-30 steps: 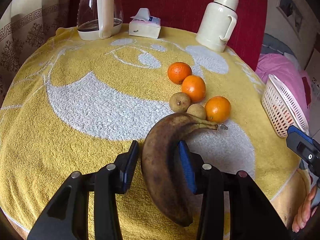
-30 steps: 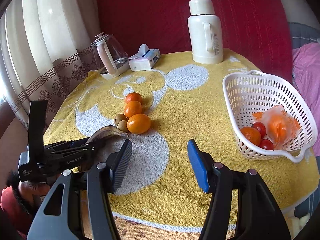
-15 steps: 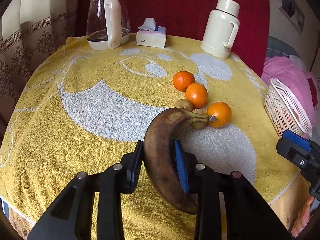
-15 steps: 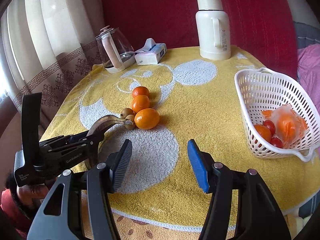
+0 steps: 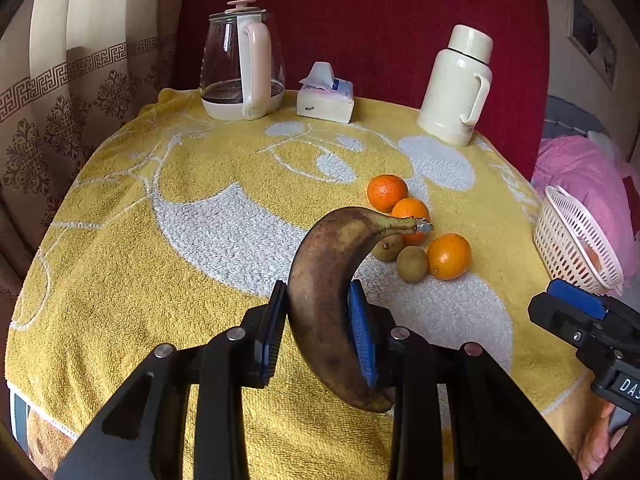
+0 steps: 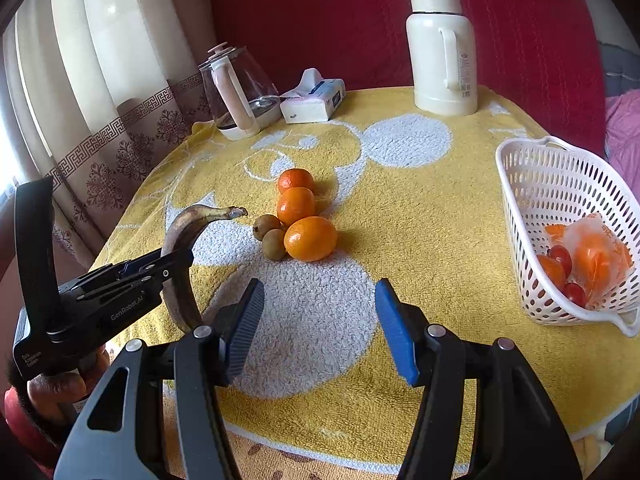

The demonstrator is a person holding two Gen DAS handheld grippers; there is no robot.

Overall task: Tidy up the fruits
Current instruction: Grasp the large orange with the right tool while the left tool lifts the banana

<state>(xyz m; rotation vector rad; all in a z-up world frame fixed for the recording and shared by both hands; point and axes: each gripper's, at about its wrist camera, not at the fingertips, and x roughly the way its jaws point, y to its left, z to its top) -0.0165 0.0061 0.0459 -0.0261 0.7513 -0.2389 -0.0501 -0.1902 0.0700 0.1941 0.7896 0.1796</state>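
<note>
- Left wrist view: our left gripper (image 5: 318,330) is clamped on the banana (image 5: 328,300), held clear of the towel (image 5: 120,260) with its stem pointing to 1 o'clock.
- We judge the soft, brown, overripe banana could bruise or slip out, because the pads hold it only mid-curve.
- Its stem hangs near the oranges (image 5: 448,256) and kiwis (image 5: 412,264); a low swing could set those round fruits rolling.
- Right wrist view: our right gripper (image 6: 320,320) is spread wide, holding nothing, above the white terry patch.
- The perforated plastic basket (image 6: 560,184) sits at 3 o'clock, already holding tomatoes and a crinkly bag; we think its light wall could tip.
</note>
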